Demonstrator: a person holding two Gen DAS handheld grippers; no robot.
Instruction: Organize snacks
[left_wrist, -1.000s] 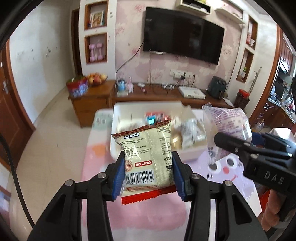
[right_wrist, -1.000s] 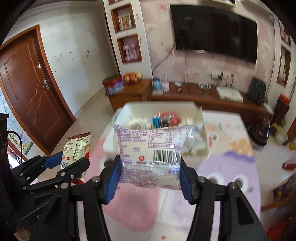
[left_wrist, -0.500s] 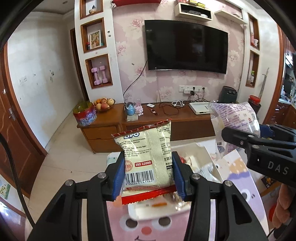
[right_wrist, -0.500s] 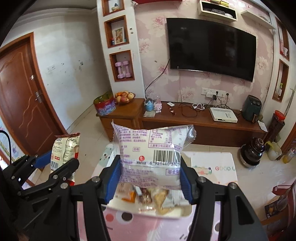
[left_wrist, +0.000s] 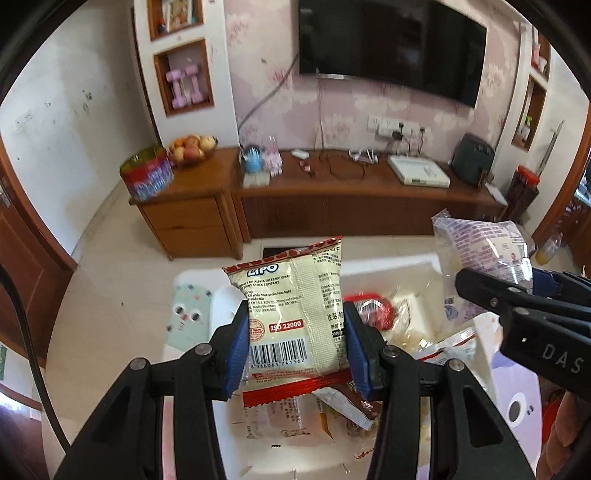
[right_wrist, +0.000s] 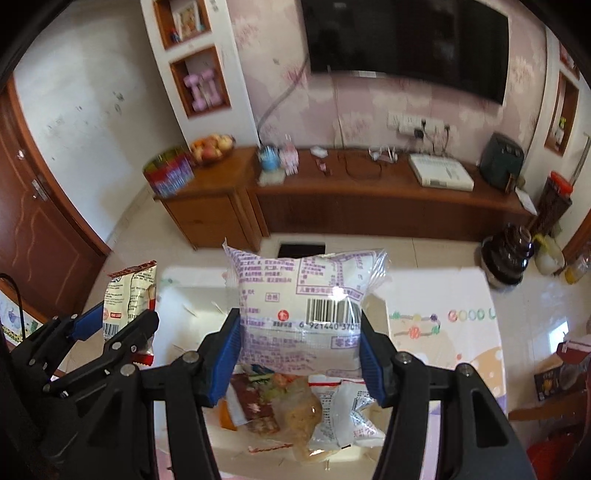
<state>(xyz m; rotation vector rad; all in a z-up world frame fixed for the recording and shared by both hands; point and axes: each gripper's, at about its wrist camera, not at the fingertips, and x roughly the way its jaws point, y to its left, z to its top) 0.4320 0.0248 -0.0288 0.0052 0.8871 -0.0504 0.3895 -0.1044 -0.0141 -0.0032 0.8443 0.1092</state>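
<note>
Each hand-held gripper (left_wrist: 295, 345) (right_wrist: 300, 352) clamps 1 snack packet (left_wrist: 293, 314) (right_wrist: 303, 310).

A cream snack packet (left_wrist: 295, 314) with red crimped ends stands upright, barcode side facing the camera. A clear, purple-printed packet (right_wrist: 301, 314) is held likewise. Both hang above a white tray (right_wrist: 192, 291) of mixed snacks.

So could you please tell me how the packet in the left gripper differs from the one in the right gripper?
The cream packet has red serrated ends and opaque wrapping; the purple-printed packet is partly clear plastic. The cream packet stands taller than wide, the purple-printed packet is wider and puffier. Both show barcodes, each pinched between blue fingers above the loose snacks.
</note>
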